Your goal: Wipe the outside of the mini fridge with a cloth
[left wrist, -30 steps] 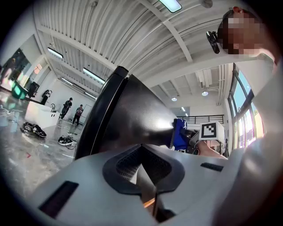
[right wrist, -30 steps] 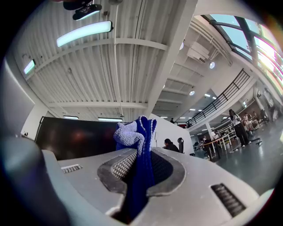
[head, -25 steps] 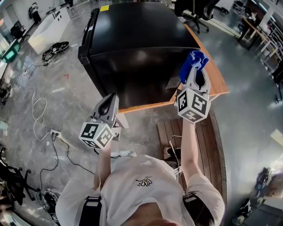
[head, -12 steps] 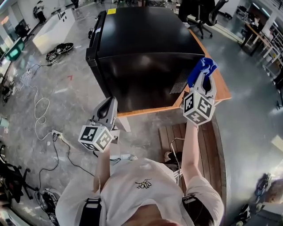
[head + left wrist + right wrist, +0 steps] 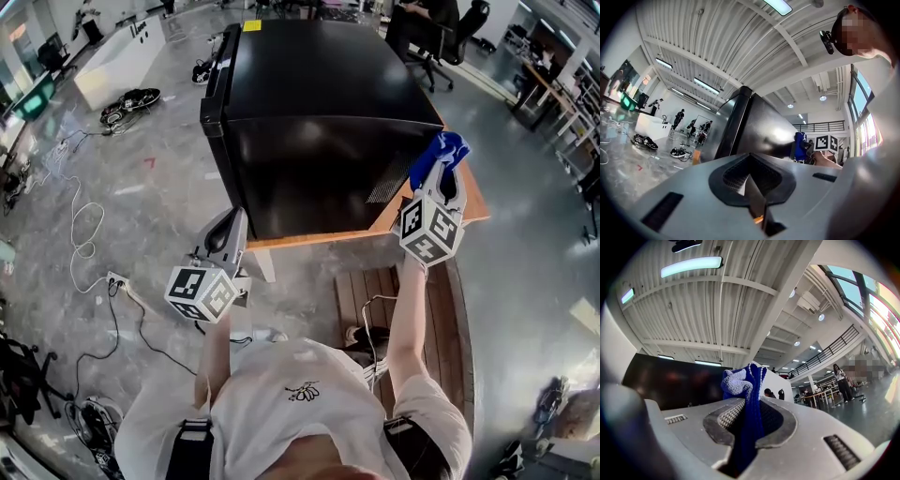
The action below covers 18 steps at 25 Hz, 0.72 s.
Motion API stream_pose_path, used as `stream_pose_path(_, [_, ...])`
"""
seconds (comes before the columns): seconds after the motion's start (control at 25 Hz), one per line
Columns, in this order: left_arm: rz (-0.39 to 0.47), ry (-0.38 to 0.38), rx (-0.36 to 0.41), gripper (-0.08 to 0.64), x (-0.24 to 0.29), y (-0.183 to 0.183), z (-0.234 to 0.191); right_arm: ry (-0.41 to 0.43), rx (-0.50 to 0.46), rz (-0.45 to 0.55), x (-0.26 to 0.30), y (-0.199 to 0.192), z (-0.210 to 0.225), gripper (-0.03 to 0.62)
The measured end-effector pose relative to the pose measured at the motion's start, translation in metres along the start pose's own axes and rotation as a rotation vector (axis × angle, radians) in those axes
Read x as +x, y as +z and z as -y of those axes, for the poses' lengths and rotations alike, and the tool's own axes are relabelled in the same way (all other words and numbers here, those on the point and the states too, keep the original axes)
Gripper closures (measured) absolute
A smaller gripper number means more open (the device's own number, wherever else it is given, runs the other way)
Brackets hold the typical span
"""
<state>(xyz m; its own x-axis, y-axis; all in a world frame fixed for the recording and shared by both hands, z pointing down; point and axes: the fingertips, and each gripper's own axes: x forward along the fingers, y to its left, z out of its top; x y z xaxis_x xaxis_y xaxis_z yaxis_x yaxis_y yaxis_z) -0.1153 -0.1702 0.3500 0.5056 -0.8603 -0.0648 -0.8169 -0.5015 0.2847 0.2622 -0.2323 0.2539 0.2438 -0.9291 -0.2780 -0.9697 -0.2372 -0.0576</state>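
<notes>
At fridge (image 5: 319, 112) side — right gripper (image 5: 437, 176) clamps cloth (image 5: 441, 148) | left gripper (image 5: 233, 219) closed (empty)

The black mini fridge (image 5: 319, 112) stands on a wooden table (image 5: 474, 202); cables (image 5: 86, 225) trail over the grey floor (image 5: 159, 206).

left tool (image 5: 228, 230): jaws together, nothing between, held low and close to torso, left forearm (image 5: 217, 349) angled forward | right tool (image 5: 437, 180): jaws clamped on blue cloth (image 5: 441, 150), right arm (image 5: 405, 314) stretched forward, farther out than left | tools well apart
</notes>
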Motion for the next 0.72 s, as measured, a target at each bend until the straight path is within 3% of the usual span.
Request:
stream_pose_path(0.24, [0.002,0.002,0.002,0.555,-0.004,0.005,-0.010,-0.017,0.047,0.049,-0.025,0.003,0.001,0.531])
stream_pose_path(0.36, [0.006,0.009,0.011,0.555,-0.008,0.011,-0.014,0.037,0.110,0.057,-0.058,0.010,-0.020,0.531])
stream_pose_path(0.56, [0.017,0.024,0.026,0.555,-0.014,0.017,-0.023,0.301,0.292,0.056,-0.101,0.014,-0.118,0.531])
stream_pose_path(0.72, [0.027,0.049,0.025,0.555,-0.026,0.016,-0.032,0.548,0.306,0.030,-0.121,0.008,-0.227,0.531])
